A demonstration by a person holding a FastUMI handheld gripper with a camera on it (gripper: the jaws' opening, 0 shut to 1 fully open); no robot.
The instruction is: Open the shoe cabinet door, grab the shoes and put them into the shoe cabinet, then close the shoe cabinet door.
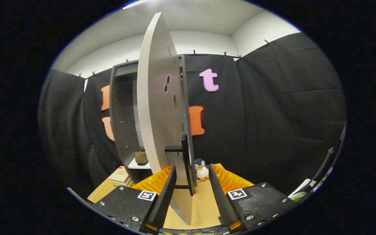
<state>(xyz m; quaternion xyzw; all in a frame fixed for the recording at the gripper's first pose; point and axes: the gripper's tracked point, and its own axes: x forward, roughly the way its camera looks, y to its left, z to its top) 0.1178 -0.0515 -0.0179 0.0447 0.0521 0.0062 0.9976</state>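
Gripper point(192, 182) fingers are spread apart, nothing clamped; pale grey cabinet door point(157, 107) and its black bar handle point(186, 163) are seen edge-on between them. Brown shoe point(141, 156) is seated on cabinet shelf point(135, 164).

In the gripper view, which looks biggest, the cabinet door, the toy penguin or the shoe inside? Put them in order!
1. Cabinet door, by far the biggest; it is also closest, standing between the open jaws of the gripper.
2. Toy penguin and shoe look about alike, and the shoe sits farther back, partly hidden, so I won't rank them.
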